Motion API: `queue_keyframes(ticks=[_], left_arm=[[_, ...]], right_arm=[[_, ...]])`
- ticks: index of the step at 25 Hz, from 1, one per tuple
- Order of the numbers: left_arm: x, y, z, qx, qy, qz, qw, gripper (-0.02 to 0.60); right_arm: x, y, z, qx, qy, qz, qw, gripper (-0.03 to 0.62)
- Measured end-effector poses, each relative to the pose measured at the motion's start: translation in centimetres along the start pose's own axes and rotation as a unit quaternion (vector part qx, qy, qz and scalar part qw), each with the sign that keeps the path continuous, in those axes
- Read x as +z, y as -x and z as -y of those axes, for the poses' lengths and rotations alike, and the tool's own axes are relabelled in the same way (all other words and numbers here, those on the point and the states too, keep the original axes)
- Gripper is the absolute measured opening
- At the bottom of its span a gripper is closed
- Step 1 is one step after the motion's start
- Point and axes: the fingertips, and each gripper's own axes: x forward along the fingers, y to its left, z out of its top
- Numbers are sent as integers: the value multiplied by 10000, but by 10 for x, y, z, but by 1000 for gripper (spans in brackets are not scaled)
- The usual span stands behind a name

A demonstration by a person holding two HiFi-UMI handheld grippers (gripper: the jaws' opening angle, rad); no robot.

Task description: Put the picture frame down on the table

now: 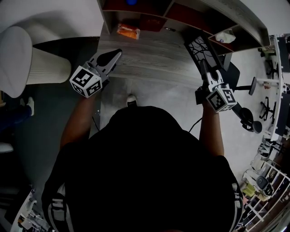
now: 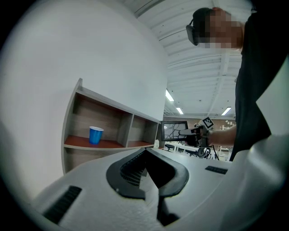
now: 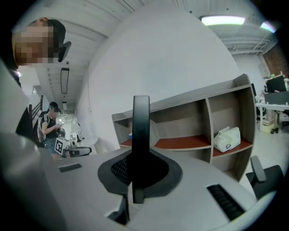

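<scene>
Person's dark torso fills the near half of the head view and hides the near table edge. Right gripper [image 1: 207, 72] clamped tight on the picture frame [image 1: 199, 47]. In the right gripper view the frame [image 3: 141, 131] shows edge-on only, a black bar rising from the closed jaws, its bottom end buried between them. Frame held over the right end of the table [image 1: 149, 56]. Long axis runs from the gripper toward far-left, and the branch-pattern face is tilted up. Can't tell from above whether it touches the tabletop. Left gripper view shows the frame [image 2: 174, 131] small and far, face toward that camera. Left gripper [image 1: 115, 54] over the near-left of the table, jaws together, holding nothing. Shelf unit [image 1: 149, 11] cut off at the far edge.
</scene>
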Motion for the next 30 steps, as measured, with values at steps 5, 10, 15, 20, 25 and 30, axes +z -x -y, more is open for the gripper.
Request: queue_keyframes(ticks=[5, 10, 15, 20, 25, 30], left_arm=[[1, 23, -17, 117, -57, -3, 9999, 15], [2, 25, -23, 151, -44, 46, 9999, 17], [7, 24, -23, 93, -77, 98, 9999, 16], [6, 29, -22, 137, -52, 108, 9998, 17], [-2, 38, -21, 176, 5, -35, 9998, 16], [-1, 38, -18, 218, -53, -4, 9997, 16]], right_arm=[[-2, -17, -22, 85, -9, -14, 10000, 18], [0, -18, -26, 99, 1, -23, 9999, 18], [2, -16, -31, 78, 36, -36, 10000, 18], [2, -16, -31, 84, -47, -15, 10000, 18], [3, -16, -33, 114, -86, 21, 9999, 18], [0, -16, -30, 153, -147, 73, 9997, 18]])
